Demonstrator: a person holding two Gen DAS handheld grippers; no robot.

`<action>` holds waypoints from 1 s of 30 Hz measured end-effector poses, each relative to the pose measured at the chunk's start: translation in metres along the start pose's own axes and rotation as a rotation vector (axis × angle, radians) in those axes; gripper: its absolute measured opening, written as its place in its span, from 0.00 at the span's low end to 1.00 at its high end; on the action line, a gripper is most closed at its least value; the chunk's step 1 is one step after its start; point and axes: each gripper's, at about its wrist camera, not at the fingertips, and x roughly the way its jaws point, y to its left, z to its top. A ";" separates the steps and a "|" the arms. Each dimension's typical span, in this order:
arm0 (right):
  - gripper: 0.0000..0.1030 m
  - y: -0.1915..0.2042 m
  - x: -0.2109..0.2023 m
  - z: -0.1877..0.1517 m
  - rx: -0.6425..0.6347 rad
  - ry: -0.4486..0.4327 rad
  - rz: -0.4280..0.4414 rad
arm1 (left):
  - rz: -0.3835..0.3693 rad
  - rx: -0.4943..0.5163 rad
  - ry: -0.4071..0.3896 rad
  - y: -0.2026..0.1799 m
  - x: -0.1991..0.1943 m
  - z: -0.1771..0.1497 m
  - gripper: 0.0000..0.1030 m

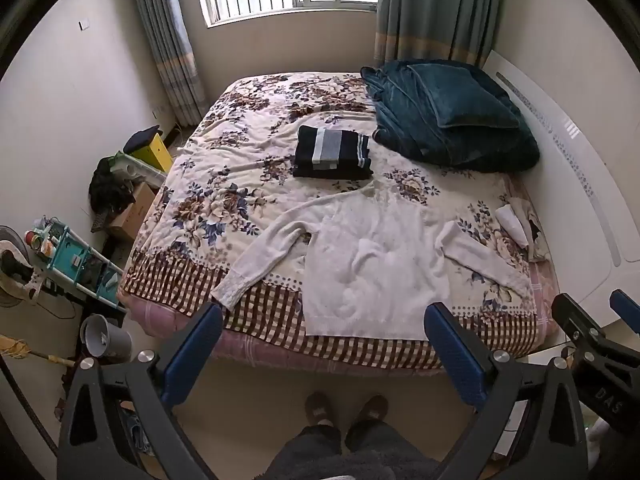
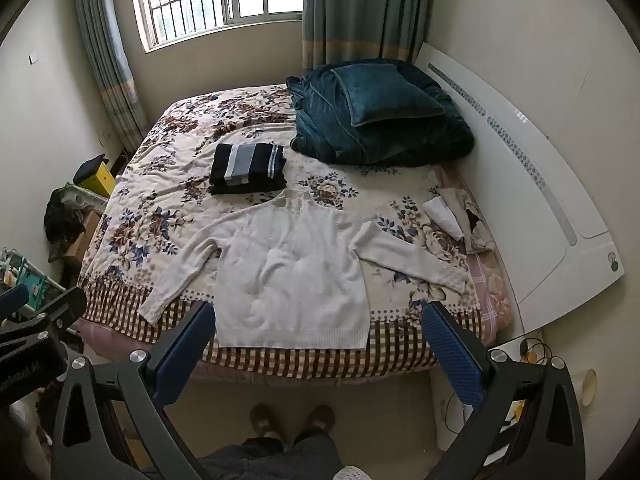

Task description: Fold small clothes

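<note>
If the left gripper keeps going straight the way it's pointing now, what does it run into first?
Most likely the white sweater, spread flat near the bed's front edge. The left gripper is wide open and empty, angled down toward the sweater's lower hem. Depth is hard to judge, so it might meet the checkered bed edge first.

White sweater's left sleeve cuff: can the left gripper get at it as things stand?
Probably yes: the left gripper is open above the bed edge, and the cuff lies flat, uncovered.

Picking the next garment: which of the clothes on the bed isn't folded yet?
The white sweater, spread flat with both sleeves out at the near edge of the bed. The dark striped garment behind it is already folded.
</note>
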 end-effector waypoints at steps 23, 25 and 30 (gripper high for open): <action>1.00 0.002 -0.002 0.001 -0.001 0.001 0.007 | -0.004 -0.004 0.007 0.000 0.000 0.000 1.00; 1.00 0.005 -0.001 0.001 0.001 0.002 0.009 | -0.005 -0.004 0.008 0.000 0.000 0.000 1.00; 1.00 0.005 0.001 0.005 0.002 -0.004 0.012 | -0.006 -0.004 0.007 0.000 0.000 0.000 1.00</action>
